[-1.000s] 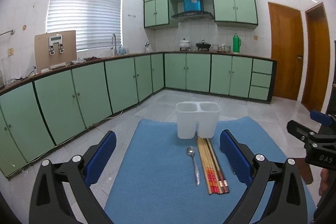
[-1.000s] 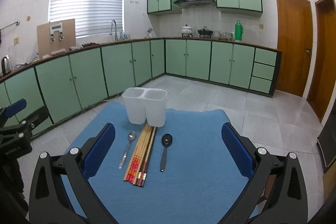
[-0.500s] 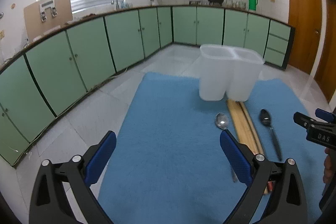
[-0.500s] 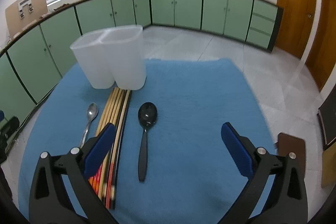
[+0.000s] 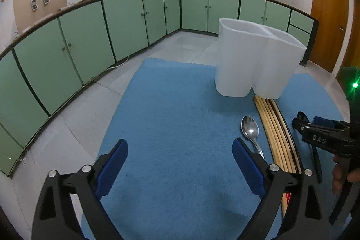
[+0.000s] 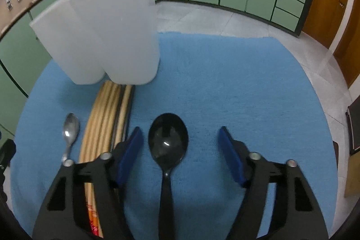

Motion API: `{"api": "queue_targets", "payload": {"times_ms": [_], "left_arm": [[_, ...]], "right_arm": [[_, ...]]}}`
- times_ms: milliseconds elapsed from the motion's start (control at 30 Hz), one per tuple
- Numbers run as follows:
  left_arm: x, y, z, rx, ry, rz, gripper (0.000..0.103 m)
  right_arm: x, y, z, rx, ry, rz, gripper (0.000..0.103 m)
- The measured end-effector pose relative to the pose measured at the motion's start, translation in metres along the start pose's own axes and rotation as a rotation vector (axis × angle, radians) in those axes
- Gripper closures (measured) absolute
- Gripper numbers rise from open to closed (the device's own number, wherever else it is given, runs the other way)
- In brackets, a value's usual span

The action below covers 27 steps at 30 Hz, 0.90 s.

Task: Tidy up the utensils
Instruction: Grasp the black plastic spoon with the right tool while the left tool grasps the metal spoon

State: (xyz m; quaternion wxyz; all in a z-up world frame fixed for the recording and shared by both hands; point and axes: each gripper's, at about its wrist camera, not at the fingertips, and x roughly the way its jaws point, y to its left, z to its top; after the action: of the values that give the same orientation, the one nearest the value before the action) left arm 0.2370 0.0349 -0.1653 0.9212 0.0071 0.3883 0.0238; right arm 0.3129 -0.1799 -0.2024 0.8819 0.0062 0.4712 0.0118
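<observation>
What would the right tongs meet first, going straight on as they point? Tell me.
Most likely the black spoon: its bowl lies between the fingers of the right tongs, whose jaws have just been closing but do not yet touch it. Under it lies the blue mat. Depth is uncertain.

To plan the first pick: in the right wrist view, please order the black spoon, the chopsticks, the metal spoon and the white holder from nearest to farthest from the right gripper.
1. Black spoon: between the right gripper's open jaws.
2. Chopsticks: beside the left jaw.
3. Metal spoon: left of the chopsticks.
4. White holder: upright behind, upper left.
</observation>
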Motion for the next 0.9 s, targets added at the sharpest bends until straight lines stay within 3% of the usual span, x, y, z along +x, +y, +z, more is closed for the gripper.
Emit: {"api": "queue_targets", "payload": {"times_ms": [100, 133, 167, 400, 900], "left_arm": [[0.008, -0.008, 0.003, 0.002, 0.011, -0.028, 0.011], [0.011, -0.012, 0.005, 0.003, 0.015, -0.038, 0.011], [0.013, -0.016, 0.006, 0.007, 0.019, -0.048, 0.011], [0.035, -0.053, 0.017, 0.037, 0.041, -0.091, 0.011], [0.087, -0.08, 0.031, 0.06, 0.124, -0.02, 0.012]], "right_arm": [[-0.003, 0.002, 0.001, -0.004, -0.017, -0.009, 0.05], [-0.004, 0.004, 0.002, -0.012, -0.024, -0.004, 0.063], [-0.006, 0.006, 0.001, -0.025, -0.027, -0.004, 0.069], [-0.013, -0.01, -0.002, -0.005, -0.027, 0.035, 0.069], [-0.012, -0.024, -0.005, 0.001, -0.042, 0.066, 0.069]]}}
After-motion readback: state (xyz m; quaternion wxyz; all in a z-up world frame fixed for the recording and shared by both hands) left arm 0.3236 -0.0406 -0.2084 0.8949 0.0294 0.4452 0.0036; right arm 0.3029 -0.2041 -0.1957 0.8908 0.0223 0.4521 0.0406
